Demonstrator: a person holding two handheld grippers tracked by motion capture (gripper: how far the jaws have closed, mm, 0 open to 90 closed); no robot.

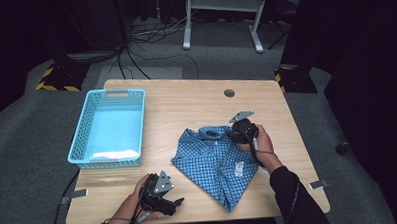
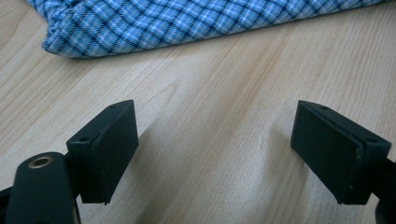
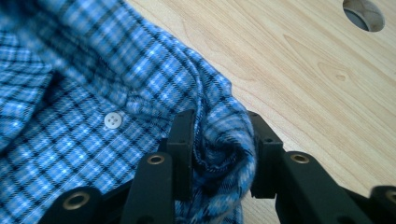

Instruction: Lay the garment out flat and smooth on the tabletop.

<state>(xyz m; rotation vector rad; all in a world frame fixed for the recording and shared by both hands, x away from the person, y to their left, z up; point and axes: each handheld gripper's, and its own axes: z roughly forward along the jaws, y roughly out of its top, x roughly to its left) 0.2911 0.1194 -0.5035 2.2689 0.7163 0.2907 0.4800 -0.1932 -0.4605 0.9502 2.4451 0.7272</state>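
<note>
The left gripper [image 1: 175,203] sits low in the frame, near the bottom edge, with its jaws wide apart (nothing between them). The right gripper [image 3: 219,156] is right of the middle, jaws squeezing a bunch of cloth.

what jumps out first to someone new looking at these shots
The blue checked cotton shirt lies crumpled on the right half of the pale wooden table. The right tool has a bunched fold of its top edge between its jaws. A light blue plastic basket sits at the table's left, and the left tool rests open near the front edge.
</note>
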